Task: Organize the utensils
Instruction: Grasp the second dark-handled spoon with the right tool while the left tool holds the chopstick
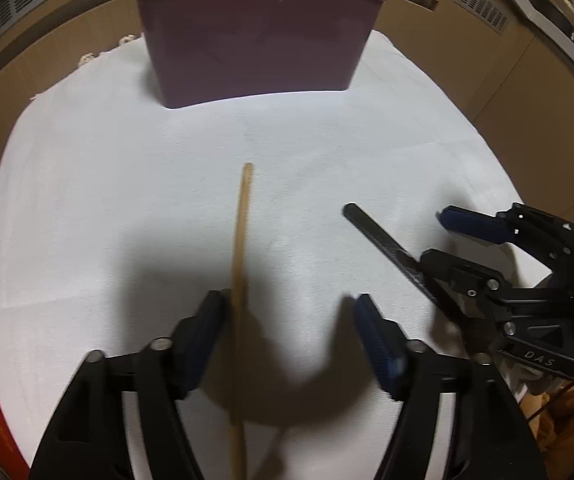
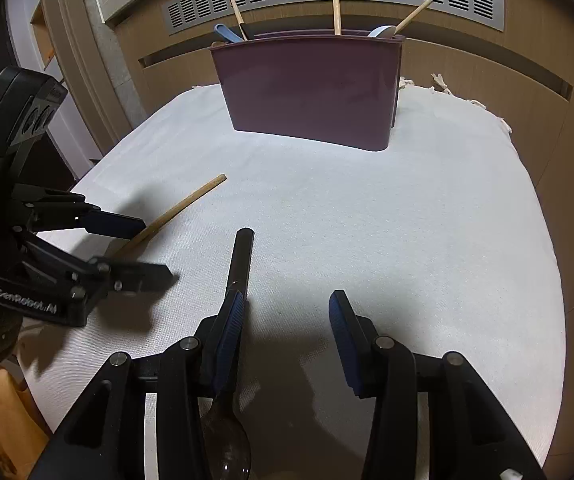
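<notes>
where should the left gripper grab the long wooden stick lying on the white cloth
Grip the long wooden stick on its thin shaft, about where the left gripper already straddles it, coming from above. It lies flat on the white cloth, running lengthwise between the open jaws beside one pad, so the fingers should close across its width.

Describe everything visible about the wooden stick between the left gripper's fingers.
The wooden stick is a slim, light-brown rod with a rounded far tip. It lies on the white cloth, pointing toward the purple holder. It runs between the left gripper's open fingers, close against one finger; its near end is hidden.
</notes>
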Available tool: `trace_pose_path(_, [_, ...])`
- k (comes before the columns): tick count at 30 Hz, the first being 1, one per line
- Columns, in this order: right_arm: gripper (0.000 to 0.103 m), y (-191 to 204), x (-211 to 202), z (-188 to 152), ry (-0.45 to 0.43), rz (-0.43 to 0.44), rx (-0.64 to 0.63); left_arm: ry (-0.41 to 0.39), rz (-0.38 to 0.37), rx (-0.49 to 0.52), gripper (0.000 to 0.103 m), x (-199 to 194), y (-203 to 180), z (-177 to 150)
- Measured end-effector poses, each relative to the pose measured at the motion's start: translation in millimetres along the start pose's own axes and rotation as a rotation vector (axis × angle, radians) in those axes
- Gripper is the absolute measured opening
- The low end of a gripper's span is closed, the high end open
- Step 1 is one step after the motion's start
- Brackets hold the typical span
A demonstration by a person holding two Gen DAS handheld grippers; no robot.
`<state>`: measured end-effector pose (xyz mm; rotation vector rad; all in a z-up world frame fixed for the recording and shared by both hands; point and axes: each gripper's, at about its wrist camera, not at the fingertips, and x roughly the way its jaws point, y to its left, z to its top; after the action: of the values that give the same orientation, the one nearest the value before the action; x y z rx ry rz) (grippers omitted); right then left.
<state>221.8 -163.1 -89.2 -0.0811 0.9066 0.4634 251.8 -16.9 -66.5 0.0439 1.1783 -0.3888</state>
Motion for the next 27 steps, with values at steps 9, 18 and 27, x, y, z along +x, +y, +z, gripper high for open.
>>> trace_pose_path(9, [0.043,0,0,0,0.002,-0.002,-0.01,-0.004,-0.004,-0.06,0.045,-4,15,0])
trace_pose_path(18, [0.043,17,-8,10,0.009,-0.017,-0.097,-0.01,0.149,0.091,0.005,8,3,20])
trace_pose_path(27, [0.033,39,2,17,0.061,0.002,-0.144,-0.37,0.067,-0.04,0.005,-76,15,-1])
